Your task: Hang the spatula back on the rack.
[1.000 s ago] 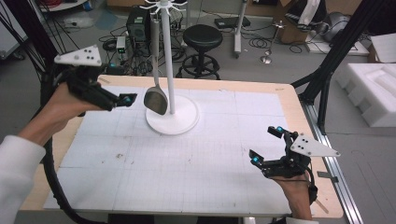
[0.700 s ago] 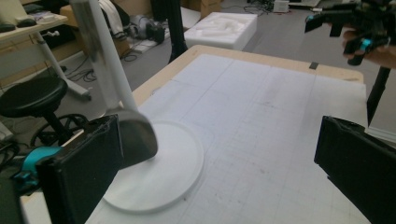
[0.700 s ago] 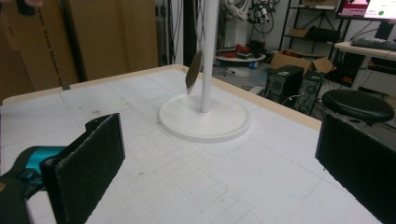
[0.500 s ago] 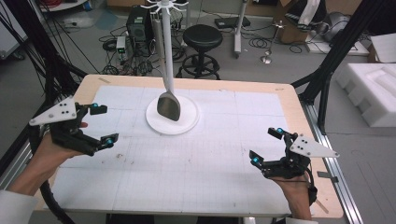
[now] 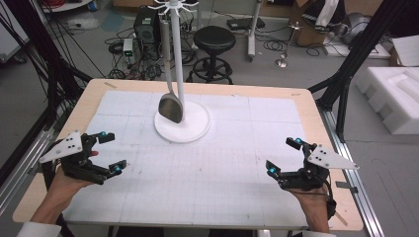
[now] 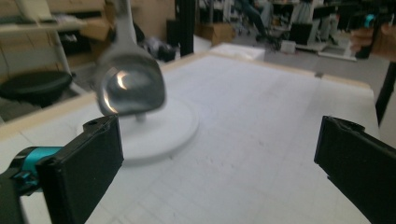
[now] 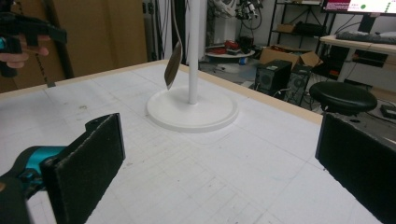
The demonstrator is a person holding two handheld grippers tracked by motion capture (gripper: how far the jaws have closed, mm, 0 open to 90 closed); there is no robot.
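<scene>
High view | left gripper (image 5: 110, 152) low, jaws apart | right gripper (image 5: 284, 155) likewise

no lettering, label, brand or number can be read anywhere; the bright monitor (image 7: 359, 5) at the far right shows marks too small to tell.

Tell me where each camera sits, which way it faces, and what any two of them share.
High view: above the near table edge, looking forward and down; shows both forearms, left gripper and right gripper.
Left gripper view: rides the left gripper, faces the ladle and stand; open jaws in front.
Right gripper view: rides the right gripper, faces the stand; open jaws in front.
Shared: all three show the ladle hanging on the stand.
</scene>
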